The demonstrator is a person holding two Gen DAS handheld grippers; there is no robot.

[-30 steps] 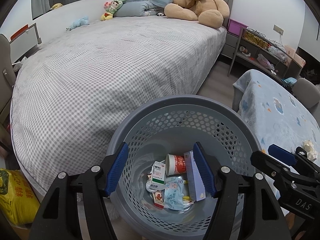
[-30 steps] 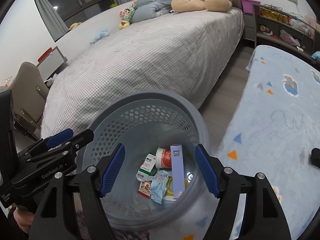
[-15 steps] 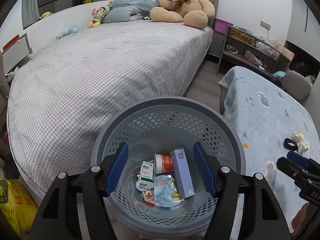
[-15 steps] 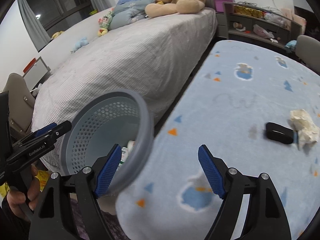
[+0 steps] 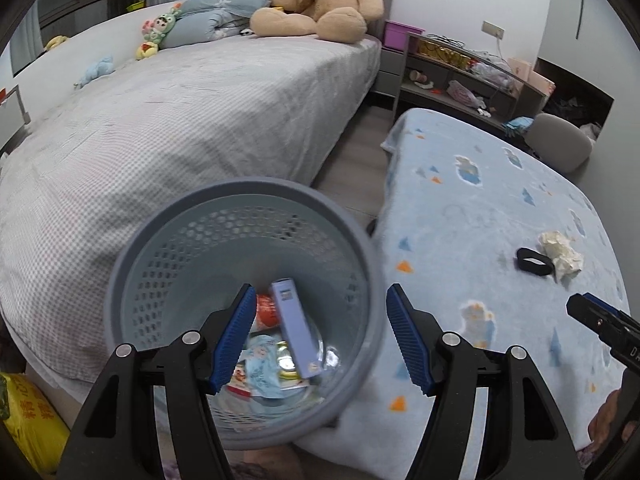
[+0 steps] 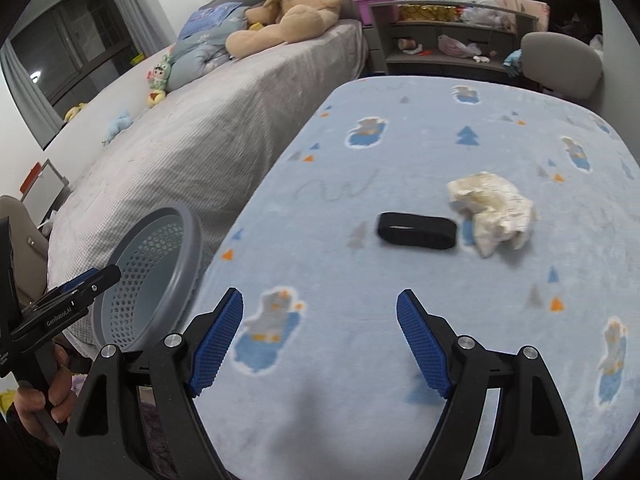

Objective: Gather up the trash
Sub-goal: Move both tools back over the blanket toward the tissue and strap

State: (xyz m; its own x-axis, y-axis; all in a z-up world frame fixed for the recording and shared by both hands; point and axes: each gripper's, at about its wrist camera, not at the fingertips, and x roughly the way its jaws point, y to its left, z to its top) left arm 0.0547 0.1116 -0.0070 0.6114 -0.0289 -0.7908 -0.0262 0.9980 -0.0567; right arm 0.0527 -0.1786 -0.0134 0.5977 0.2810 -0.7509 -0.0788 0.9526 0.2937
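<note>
A bed (image 5: 192,120) with a grey checked cover fills the far left beyond both pairs of fingers, a big teddy bear (image 5: 320,4) sitting at its head. To the right of it, a table under a pale blue printed blanket (image 6: 400,152) spreads beneath and ahead of the right gripper (image 6: 320,338).

A grey perforated basket (image 5: 160,256) stands between bed and table. The left gripper (image 5: 322,338) hangs over its mouth with its blue-padded fingers (image 5: 234,338) spread wide and nothing between them; they touch neither the rim nor the contents. Below and between those fingers, on the basket floor, lies collected rubbish: a long lilac box (image 5: 294,330) leaning just right of the left-hand finger, a red-and-white cup (image 5: 266,312) partly behind that finger, and crinkled wrappers (image 5: 262,374) underneath.

The right gripper's jaws have just been opening and now stand wide apart, empty, above the bare blanket, touching nothing. Ahead of its right-hand finger, well apart from the tips, lies a crumpled white tissue (image 6: 492,210), the piece of trash left on the table. Touching or just beside it, on its left, sits a small black band (image 6: 416,230), ahead of the gap between the fingers. A hand (image 6: 44,400) grips the left tool's handle at the lower left edge of the right wrist view.
</note>
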